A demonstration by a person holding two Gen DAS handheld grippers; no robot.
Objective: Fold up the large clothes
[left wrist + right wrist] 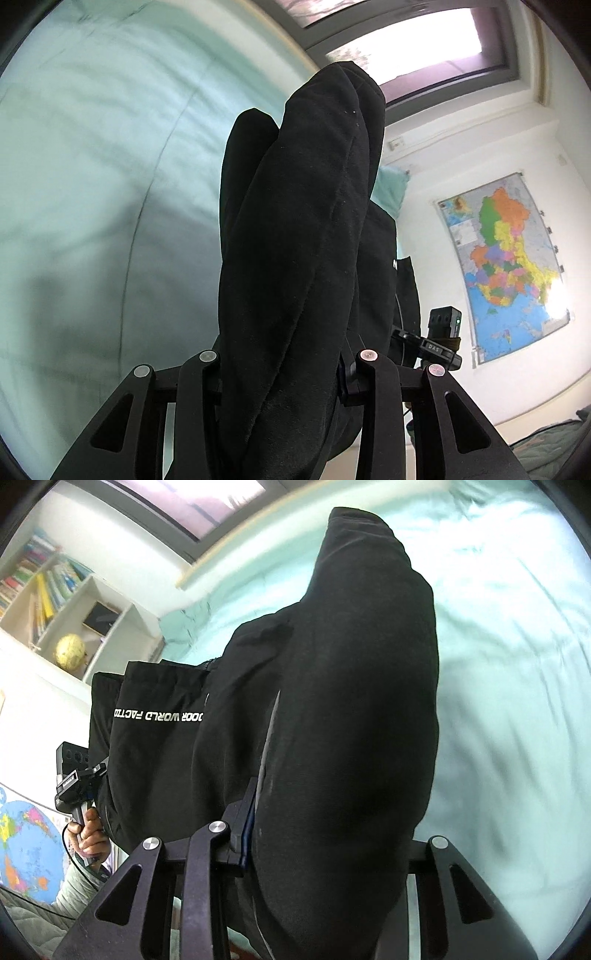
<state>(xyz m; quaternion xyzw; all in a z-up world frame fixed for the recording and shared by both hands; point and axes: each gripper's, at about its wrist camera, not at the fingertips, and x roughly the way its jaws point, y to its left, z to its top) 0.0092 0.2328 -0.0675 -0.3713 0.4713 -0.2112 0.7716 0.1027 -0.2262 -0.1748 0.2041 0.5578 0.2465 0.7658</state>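
A large black garment hangs lifted above the pale green bed sheet. In the left wrist view a thick fold of it fills the gap of my left gripper, which is shut on the cloth; the fingertips are hidden by the fabric. In the right wrist view my right gripper is likewise shut on a bunched part of the black garment. The stretch between the two grips shows white lettering. A hand holds the left gripper's handle at the far left.
The bed sheet spreads under and behind the cloth. A coloured map hangs on the white wall. A window is above the bed. A shelf with books and a yellow globe stands by the wall.
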